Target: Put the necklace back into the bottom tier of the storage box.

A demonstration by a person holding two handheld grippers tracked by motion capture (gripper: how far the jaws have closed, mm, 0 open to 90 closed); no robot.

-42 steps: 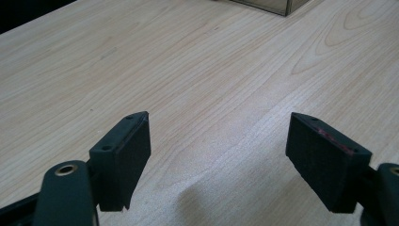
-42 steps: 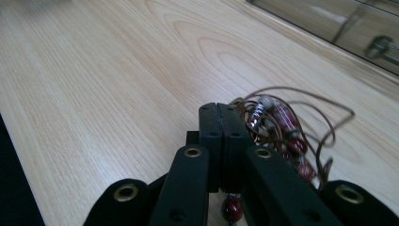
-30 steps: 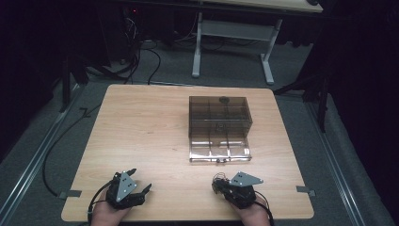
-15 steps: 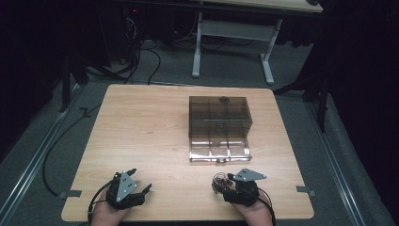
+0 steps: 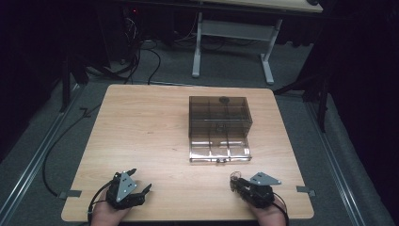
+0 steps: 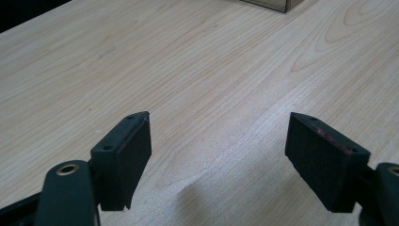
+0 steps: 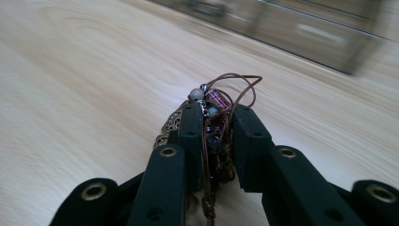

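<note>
A light wooden surface (image 5: 155,136) carries a smoky clear plastic box (image 5: 219,115) with inner compartments, standing a little toward the far right of the middle, its lid (image 5: 219,149) folded down flat on the wood toward the near edge; the left gripper (image 5: 134,190) sits near the near left corner, held by a hand (image 5: 107,215) that comes in over the near edge, and in the left gripper view its fingers (image 6: 123,157) stand wide apart above bare wood with nothing between them, a corner of the box (image 6: 270,4) showing at the top of that view; the right gripper (image 5: 234,180) sits near the near edge toward the right corner, well apart from the left one and just short of the lid, with a grey three-cornered plate (image 5: 264,178) on top; in the right gripper view its fingers (image 7: 190,136) are drawn close together on a beaded cord bracelet (image 7: 215,117), whose brown cord loops out past the fingertips and whose pale, pink and blue-green beads poke up between them; a bit of gold-coloured filigree shows at the left side of the clamped bundle; the box (image 7: 301,28) lies blurred across the top of that view; beyond the far edge of the surface a white-legged desk (image 5: 235,37) stands on the grey floor among dark cables (image 5: 141,56).
</note>
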